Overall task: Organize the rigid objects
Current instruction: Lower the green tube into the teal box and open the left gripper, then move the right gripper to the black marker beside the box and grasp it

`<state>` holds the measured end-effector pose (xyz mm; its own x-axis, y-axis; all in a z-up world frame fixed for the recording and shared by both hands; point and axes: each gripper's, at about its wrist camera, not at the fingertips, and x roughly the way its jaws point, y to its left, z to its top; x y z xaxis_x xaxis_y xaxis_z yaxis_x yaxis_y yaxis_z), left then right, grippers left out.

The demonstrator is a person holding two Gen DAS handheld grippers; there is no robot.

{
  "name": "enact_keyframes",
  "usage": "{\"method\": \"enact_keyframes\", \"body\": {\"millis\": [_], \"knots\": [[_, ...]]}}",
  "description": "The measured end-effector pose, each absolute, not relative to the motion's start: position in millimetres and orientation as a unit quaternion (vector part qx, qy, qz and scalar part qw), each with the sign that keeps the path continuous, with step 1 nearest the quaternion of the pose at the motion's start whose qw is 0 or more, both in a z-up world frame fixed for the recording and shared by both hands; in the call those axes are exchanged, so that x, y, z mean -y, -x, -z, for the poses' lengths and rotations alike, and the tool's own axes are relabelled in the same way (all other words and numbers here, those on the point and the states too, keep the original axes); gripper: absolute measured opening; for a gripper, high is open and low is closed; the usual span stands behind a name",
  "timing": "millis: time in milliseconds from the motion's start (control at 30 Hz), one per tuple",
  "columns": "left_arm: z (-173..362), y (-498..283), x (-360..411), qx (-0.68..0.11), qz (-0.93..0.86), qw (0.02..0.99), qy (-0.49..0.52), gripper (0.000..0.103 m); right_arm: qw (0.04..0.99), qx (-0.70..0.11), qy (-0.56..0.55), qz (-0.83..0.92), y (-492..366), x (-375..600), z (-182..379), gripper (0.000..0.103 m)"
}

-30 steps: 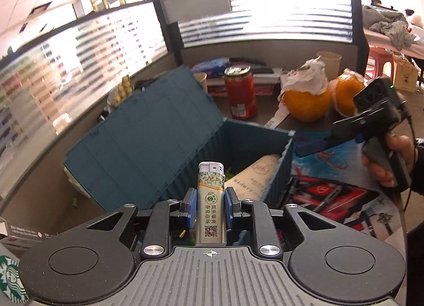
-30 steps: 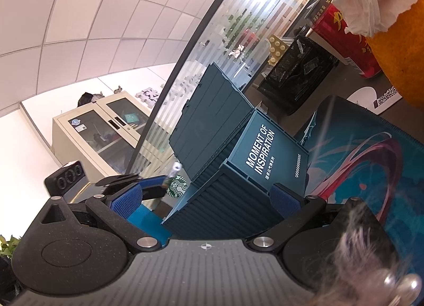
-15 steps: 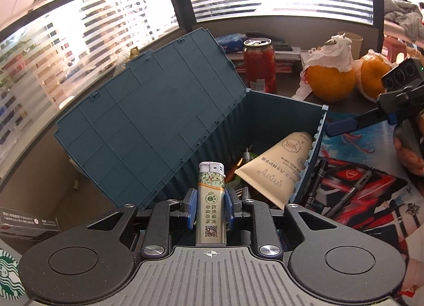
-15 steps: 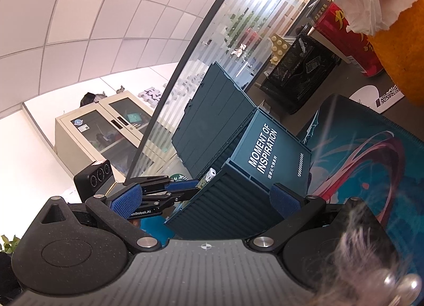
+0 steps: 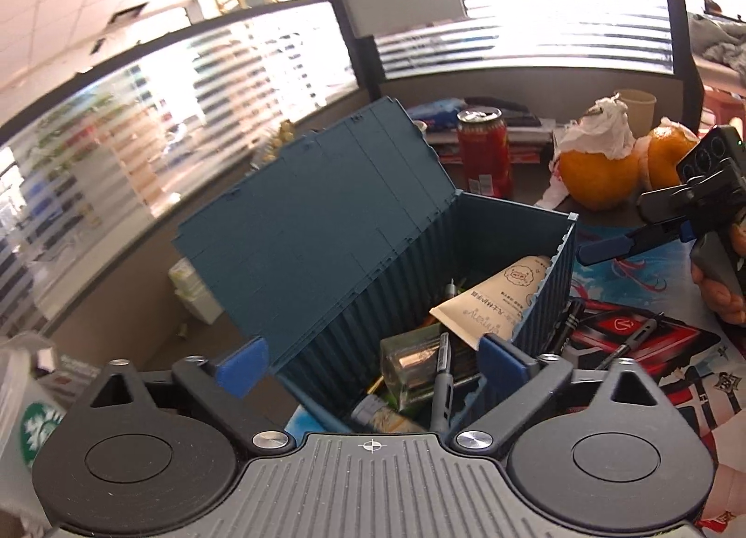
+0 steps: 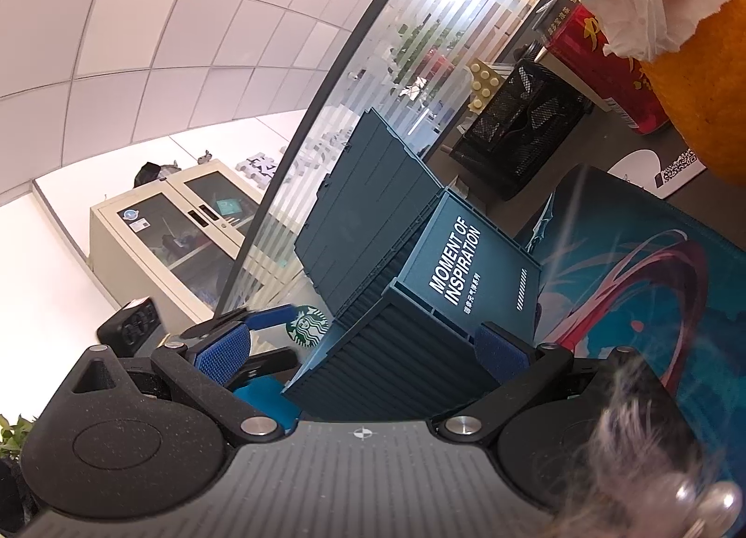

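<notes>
The biggest thing is the dark teal box, shaped like a little shipping container. It sits on a bright picture mat on the desk. Its lid is flipped up and back on the left, like a wall. From the right wrist view the box's end reads "MOMENT OF INSPIRATION".

The left gripper hangs over the near end of the open box. Its blue jaws have just swung wide apart, and nothing is between them. The lighter it let go of cannot be picked out for sure among the things in the box.

The box is quite full. A cream tube leans on the right wall. A clear glass bottle lies at the near end, with a dark pen across it. The tube and the tall lid leave only a narrow gap to go straight up and out.

The right gripper is held to the right of the box, with its blue jaws wide apart and empty. A person's fingers wrap its handle.

Behind the box stand a red can and two oranges, one with crumpled white paper on top. A black mesh basket sits behind the box too. Loose pens lie on the mat just right of the box. A Starbucks cup stands near the left edge.
</notes>
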<state>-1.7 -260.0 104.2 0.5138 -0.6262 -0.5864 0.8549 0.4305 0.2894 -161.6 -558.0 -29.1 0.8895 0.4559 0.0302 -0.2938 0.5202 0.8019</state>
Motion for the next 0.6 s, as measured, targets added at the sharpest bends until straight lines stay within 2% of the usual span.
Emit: {"method": "enact_keyframes", "body": {"millis": [300, 600], "knots": [[-97.3, 9.1, 212.8, -0.23, 0.385, 0.866, -0.219, 0.103, 0.877, -0.115, -0.421, -0.202, 157.7, 552.9, 27.3, 0.103], [-72.3, -0.3, 161.1, -0.277, 0.316, 0.901, -0.108, 0.103, 0.906, -0.181, -0.32, -0.21, 148.6, 520.2, 17.1, 0.103]]}}
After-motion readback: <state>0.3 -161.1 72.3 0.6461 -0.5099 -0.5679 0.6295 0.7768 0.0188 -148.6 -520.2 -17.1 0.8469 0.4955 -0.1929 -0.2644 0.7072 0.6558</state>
